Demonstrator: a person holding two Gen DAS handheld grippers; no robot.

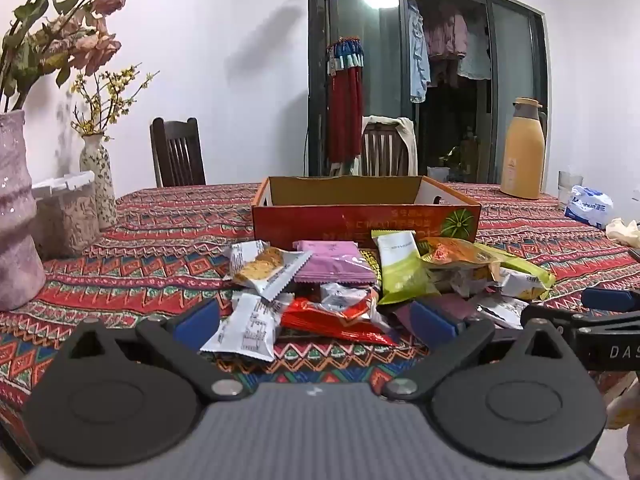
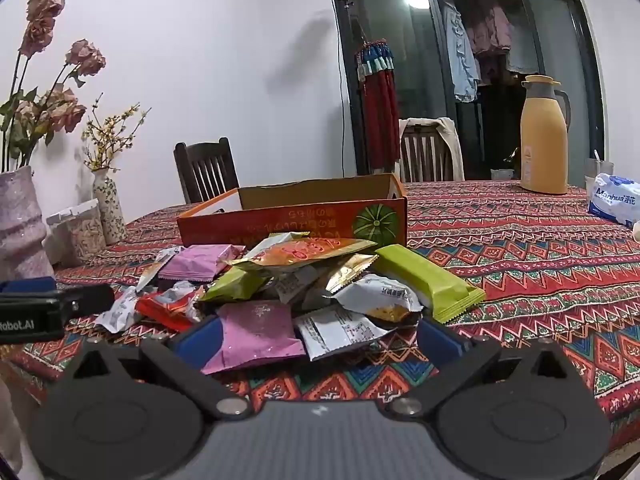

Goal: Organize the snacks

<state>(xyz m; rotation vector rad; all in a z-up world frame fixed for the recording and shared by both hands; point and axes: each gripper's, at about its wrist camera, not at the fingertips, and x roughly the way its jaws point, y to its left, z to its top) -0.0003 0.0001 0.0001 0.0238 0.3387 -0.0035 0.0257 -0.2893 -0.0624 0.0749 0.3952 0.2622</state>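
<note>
I see a tablecloth in red, teal and orange zigzag bands, and an orange-red cardboard box with a green melon print. My grippers' pads are blue; the thermos is mustard yellow.

The left gripper hangs wide open, empty, over the near edge of a snack pile on the patterned tablecloth; an orange cardboard box sits just beyond.
</note>
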